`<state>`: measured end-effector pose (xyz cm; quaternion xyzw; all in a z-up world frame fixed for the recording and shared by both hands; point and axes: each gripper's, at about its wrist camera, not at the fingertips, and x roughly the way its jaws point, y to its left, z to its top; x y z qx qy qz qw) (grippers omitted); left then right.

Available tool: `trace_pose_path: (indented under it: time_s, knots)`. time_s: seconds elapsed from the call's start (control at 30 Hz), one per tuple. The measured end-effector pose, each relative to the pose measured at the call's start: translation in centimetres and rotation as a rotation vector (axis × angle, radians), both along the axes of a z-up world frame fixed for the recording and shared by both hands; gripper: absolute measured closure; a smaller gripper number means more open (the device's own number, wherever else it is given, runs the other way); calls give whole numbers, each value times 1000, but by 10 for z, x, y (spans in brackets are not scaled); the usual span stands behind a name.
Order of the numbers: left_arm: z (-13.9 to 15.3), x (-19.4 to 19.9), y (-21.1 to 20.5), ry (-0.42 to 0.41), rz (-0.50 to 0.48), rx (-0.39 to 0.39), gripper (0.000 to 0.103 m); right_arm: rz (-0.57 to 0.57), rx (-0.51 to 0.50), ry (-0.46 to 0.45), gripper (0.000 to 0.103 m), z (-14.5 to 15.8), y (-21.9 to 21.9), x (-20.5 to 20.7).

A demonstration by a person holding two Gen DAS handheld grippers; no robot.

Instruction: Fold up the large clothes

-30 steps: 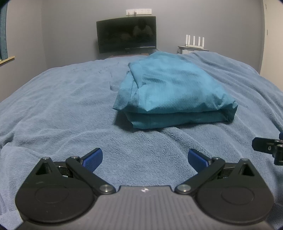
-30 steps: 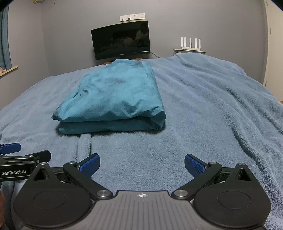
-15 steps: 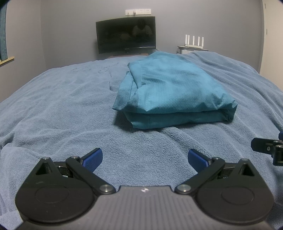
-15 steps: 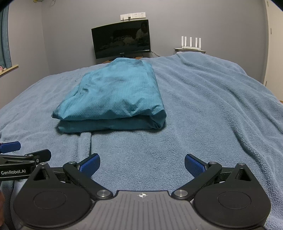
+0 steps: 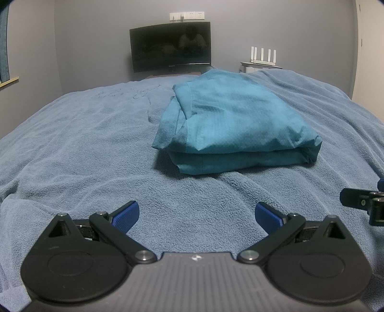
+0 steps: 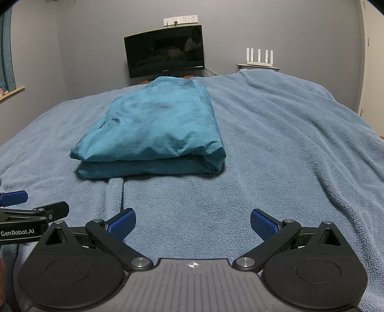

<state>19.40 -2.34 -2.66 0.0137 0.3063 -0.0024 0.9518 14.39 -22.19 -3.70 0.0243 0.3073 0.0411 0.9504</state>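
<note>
A teal garment (image 5: 236,127), folded into a thick rectangular bundle, lies on a bed spread with a blue fleece blanket (image 5: 79,148), near the middle of the bed and toward its far end. The blanket is rumpled, with soft ridges running across it and a straight seam or crease (image 6: 123,192) leading toward the bundle's near edge. Low over the blanket's near side, well short of the garment, the left gripper (image 5: 196,213) and the right gripper (image 6: 192,219) hover side by side, each with its blue-padded jaws spread wide and empty. Beyond the bed, a dark curved monitor (image 6: 165,54) stands against a grey wall under a row of white wall sockets (image 6: 180,20). A white router (image 6: 259,56) with four antennas sits to its right; a blue curtain (image 6: 6,50) hangs at far left.
</note>
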Motion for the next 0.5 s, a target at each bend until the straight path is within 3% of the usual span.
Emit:
trace_pose_path:
  time_s: [0.5]
  knots:
    - [-1, 2, 8, -7, -23, -18, 0, 0, 0, 2, 0, 0, 0, 0]
